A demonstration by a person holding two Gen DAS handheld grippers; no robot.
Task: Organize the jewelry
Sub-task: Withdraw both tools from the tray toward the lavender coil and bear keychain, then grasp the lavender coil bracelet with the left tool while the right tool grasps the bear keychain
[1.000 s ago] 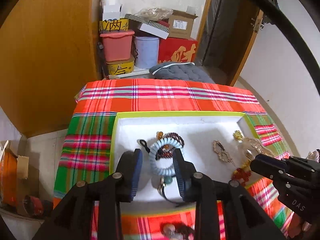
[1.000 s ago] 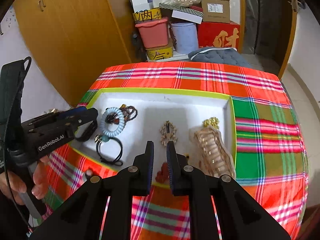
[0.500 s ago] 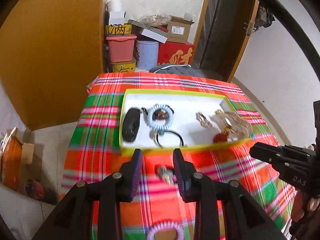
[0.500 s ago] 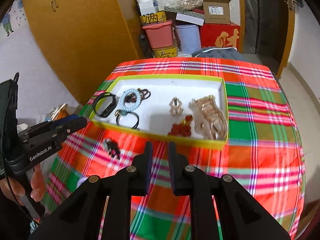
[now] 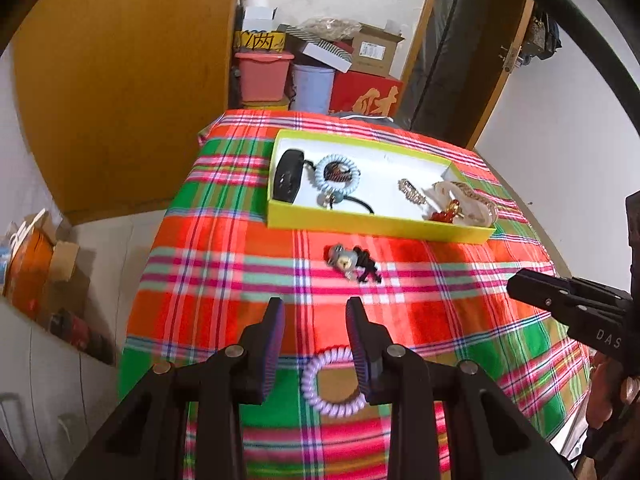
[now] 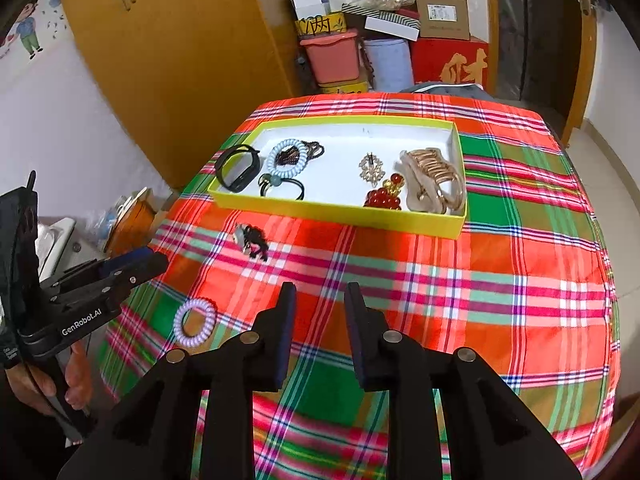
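Note:
A yellow tray on the plaid cloth holds a black band, a light-blue spiral tie, a gold brooch, red beads and a gold claw clip. In front of it a black hair tie with a grey charm lies on the cloth. Nearer still lies a lilac spiral tie. My left gripper hovers open over the lilac tie without touching it. The jaws of my right gripper are opening, with nothing between them.
The table with the plaid cloth drops off at the left and near edges. Behind it stand stacked boxes and tubs and a wooden wardrobe. A hand holds the left gripper's handle at the left edge.
Both grippers have drawn back from over the tray toward the near side of the table. The charm tie and the lilac tie have come into view. The right jaws stand wider apart.

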